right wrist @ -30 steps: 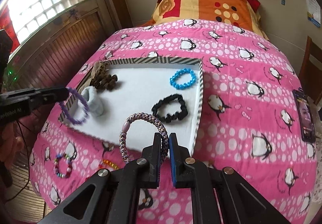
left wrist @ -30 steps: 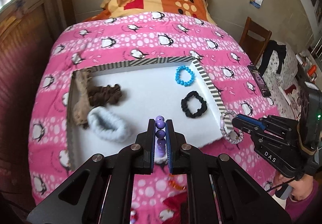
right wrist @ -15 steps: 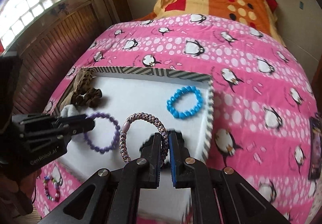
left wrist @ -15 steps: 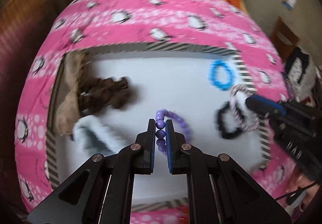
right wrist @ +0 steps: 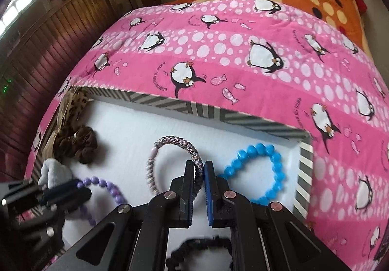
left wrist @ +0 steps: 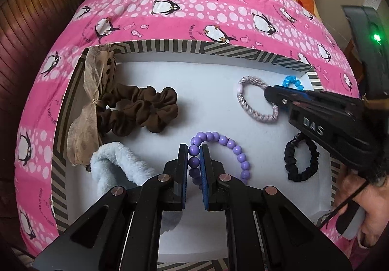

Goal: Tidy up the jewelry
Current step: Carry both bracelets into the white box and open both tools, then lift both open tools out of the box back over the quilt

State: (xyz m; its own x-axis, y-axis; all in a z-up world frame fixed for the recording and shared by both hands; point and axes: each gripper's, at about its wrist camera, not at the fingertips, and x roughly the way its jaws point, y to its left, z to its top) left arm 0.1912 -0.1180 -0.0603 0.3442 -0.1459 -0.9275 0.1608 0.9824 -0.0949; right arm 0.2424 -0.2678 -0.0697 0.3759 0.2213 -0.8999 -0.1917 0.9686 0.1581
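Both tools point steeply down into a shallow white tray with a grey-striped rim [left wrist: 170, 45] that lies on a bed under a pink penguin-print quilt [left wrist: 218, 10]. The left hand-held gripper [left wrist: 194, 156] is clenched on a purple round-bead bracelet [left wrist: 228, 147], 2 or 3 beads pinched between its pads, the rest of the loop curving right over the tray's near middle. The right hand-held gripper [right wrist: 199, 168], carried by a hand [left wrist: 359, 200] at the tray's right edge, is clamped on a grey-and-pink braided cord bracelet [right wrist: 170, 144], above the tray's far right part. Just right of it, in the far right corner, lies a bright blue bead bracelet [right wrist: 262, 171]. A black scrunchie [left wrist: 301, 161] lies by the right edge. Along the left edge sit a brown scrunchie [left wrist: 141, 110], a pale blue fluffy band [left wrist: 116, 166] and a beige gauze bow [left wrist: 90, 105].
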